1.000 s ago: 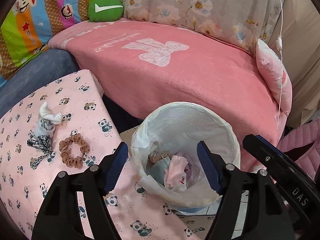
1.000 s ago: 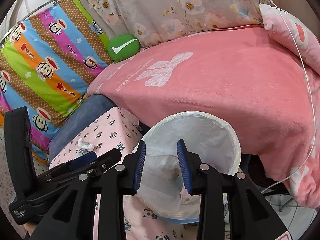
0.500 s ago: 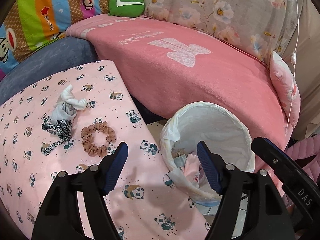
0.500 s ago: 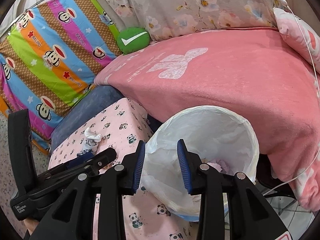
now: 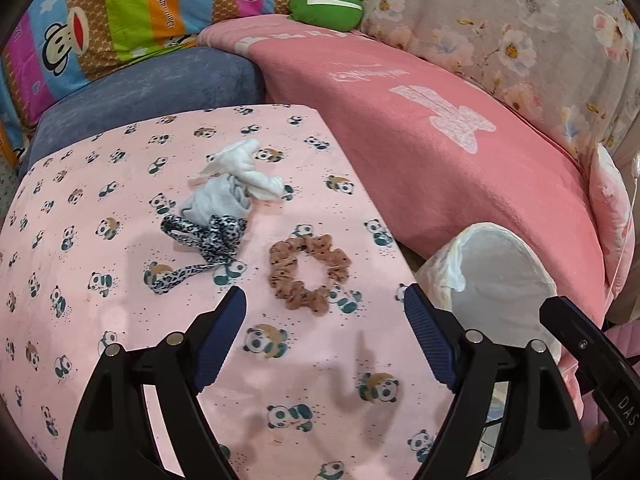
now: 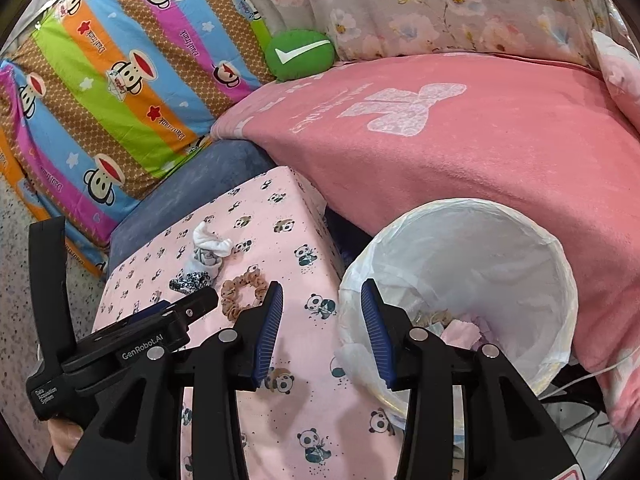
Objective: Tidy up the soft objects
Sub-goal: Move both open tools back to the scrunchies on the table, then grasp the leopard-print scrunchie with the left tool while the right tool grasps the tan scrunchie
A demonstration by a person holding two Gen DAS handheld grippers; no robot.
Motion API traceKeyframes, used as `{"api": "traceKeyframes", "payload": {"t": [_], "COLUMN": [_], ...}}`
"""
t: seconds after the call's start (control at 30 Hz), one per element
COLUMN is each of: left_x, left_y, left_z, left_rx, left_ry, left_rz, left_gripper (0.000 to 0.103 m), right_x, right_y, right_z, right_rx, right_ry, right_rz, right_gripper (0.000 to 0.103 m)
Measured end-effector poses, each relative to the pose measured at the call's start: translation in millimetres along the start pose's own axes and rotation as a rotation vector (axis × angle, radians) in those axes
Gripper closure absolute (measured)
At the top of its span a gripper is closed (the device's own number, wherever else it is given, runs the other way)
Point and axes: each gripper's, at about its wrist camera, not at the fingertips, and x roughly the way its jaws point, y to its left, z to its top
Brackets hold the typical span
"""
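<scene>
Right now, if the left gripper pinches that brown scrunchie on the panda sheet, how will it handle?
The brown scrunchie is ruffled fabric in a loose ring, so it will probably sag and fold instead of holding its shape. It looks light and lies flat, so it is unlikely to roll. A push may drag it and bunch the panda sheet.

A pink blanket (image 5: 420, 148) covers the sofa. A green cushion (image 6: 300, 55) with a white tick rests at its back, beside a striped monkey-print pillow (image 6: 120, 92) and a floral cover (image 5: 520, 28).
</scene>
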Motion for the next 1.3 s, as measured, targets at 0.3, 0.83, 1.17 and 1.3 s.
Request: {"api": "traceKeyframes", "payload": {"t": [0.3, 0.83, 1.17, 1.3], "left_x": [25.7, 75.1, 60.7, 46.2], "left_y": [53.1, 87.9, 97.5, 91.5], "left_z": [10.2, 24.2, 10.2, 7.1], "left_rx": [-0.075, -0.120, -0.143, -0.130], "left_ry": [0.018, 0.076, 0.082, 0.064], "left_rz": [0.077, 0.055, -0.005, 0.002], "left_gripper": [0.019, 0.039, 0.083, 0.084], "right_x": [59.2, 161.1, 167.5, 160.0], "right_y": [39.4, 80.0, 87.9, 88.1], "right_z": [-0.7, -7.7, -24.8, -30.7], "right_rx": [-0.066, -0.111, -0.163, -0.154], "right_ry": [0.088, 0.200, 0.217, 0.217], "right_rz": [0.010, -0.020, -0.035, -0.021], "right_gripper": [0.061, 0.061, 0.087, 0.093]}}
